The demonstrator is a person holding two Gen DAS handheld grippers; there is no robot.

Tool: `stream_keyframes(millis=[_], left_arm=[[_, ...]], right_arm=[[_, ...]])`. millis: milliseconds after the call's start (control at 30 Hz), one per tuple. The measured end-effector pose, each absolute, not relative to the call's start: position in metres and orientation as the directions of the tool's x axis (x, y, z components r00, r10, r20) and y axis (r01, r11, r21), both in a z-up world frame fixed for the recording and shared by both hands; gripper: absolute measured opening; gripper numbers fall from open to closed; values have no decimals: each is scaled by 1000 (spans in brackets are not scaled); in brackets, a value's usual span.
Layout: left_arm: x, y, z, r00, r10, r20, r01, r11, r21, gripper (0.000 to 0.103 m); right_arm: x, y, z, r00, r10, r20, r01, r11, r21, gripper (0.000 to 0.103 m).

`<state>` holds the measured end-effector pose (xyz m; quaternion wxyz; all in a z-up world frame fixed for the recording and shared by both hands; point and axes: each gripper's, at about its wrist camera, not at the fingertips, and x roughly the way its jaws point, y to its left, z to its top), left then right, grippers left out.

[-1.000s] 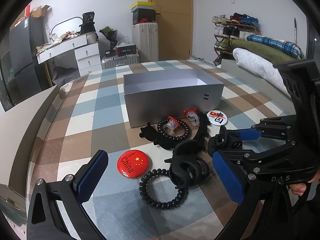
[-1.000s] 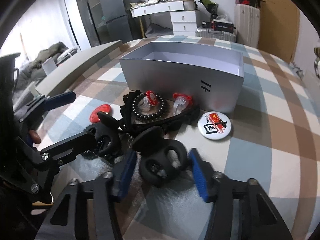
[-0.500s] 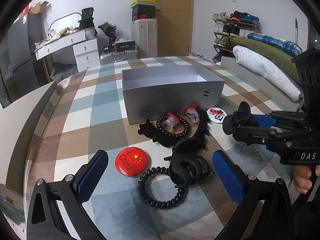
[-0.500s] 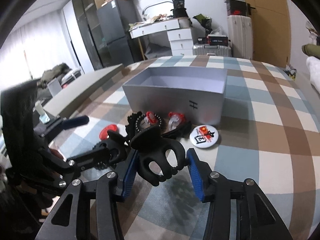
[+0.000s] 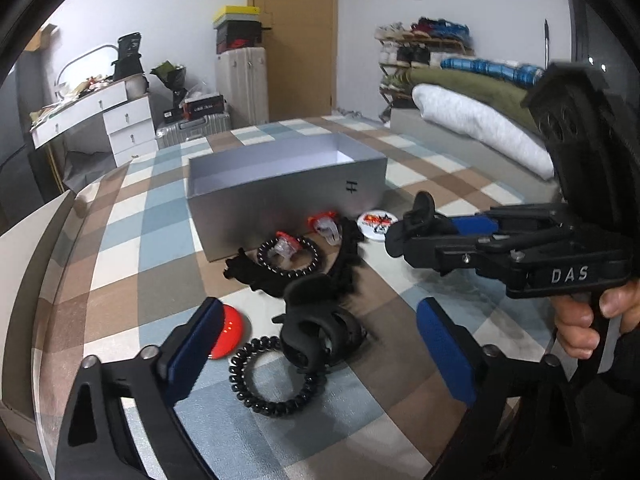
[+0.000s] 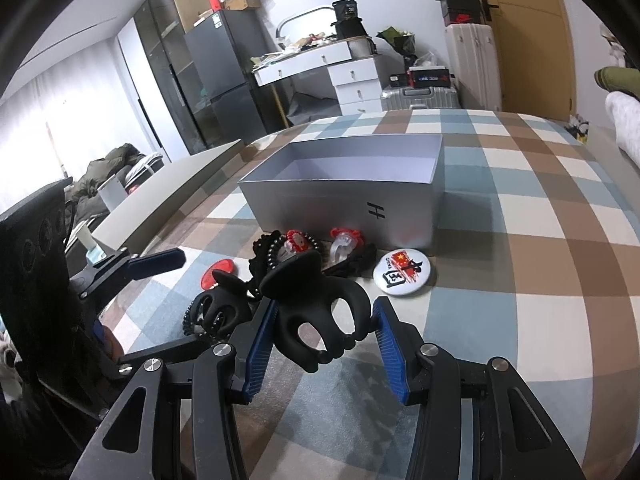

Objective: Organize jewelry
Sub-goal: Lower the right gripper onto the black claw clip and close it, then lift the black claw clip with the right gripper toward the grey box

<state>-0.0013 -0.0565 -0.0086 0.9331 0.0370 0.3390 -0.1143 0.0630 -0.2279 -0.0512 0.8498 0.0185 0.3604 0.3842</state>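
Observation:
My right gripper (image 6: 324, 330) is shut on a black hair claw clip (image 6: 316, 308) and holds it above the checked cloth, in front of the open silver box (image 6: 348, 204); the clip also shows in the left wrist view (image 5: 416, 226). My left gripper (image 5: 316, 352) is open, its blue pads either side of a second black claw clip (image 5: 316, 332) and a black spiral hair tie (image 5: 276, 380). A red China badge (image 5: 230, 332) lies partly behind the left finger (image 5: 192, 344). A black bead bracelet (image 5: 288, 256), two red-topped clear rings (image 5: 324, 226) and a white badge (image 5: 376, 220) lie before the box (image 5: 280, 196).
A black scrunchie (image 5: 344, 256) lies under the bracelet. The checked cloth (image 6: 540, 240) stretches right of the box. A folded white blanket (image 5: 476, 128) lies at the far right. A dresser (image 6: 352, 76) and suitcases stand behind.
My right gripper has closed on one black claw clip, lifted it off the cloth and raised it toward the box. My left gripper stays open, nearly in place.

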Motion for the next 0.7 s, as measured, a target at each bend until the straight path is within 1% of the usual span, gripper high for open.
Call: stream_keyframes(millis=[67, 167, 200, 267, 333, 367, 400, 433, 700], left_arm=[[1, -59, -10, 734, -178, -655, 241, 971, 6, 85], [2, -62, -12, 727, -161, -668, 240, 971, 26, 84], [2, -63, -12, 725, -159, -670, 241, 970, 30, 82], [2, -64, -13, 722, -159, -674, 249, 968, 38, 73], [2, -65, -15, 715, -155, -682, 250, 967, 42, 59], [2, -65, -15, 713, -157, -683, 253, 966, 42, 55], [2, -65, -16, 712, -162, -683, 258, 965, 41, 46], [1, -66, -16, 714, -163, -681, 261, 965, 42, 44], [0, -67, -16, 712, -168, -682, 273, 961, 48, 44]], right_arm=[[63, -228, -52, 441, 669, -598, -640, 702, 312, 48], [64, -229, -53, 436, 673, -597, -640, 699, 321, 48], [64, -229, -53, 434, 675, -597, -639, 698, 323, 48], [63, -230, -53, 435, 673, -598, -639, 699, 322, 48], [62, -230, -53, 433, 675, -598, -638, 697, 326, 48], [62, -229, -54, 431, 676, -598, -639, 696, 327, 48], [62, -229, -54, 431, 676, -598, -640, 696, 326, 48], [61, -229, -54, 431, 676, -598, -641, 696, 324, 48], [60, -229, -53, 428, 678, -598, -640, 694, 328, 48]])
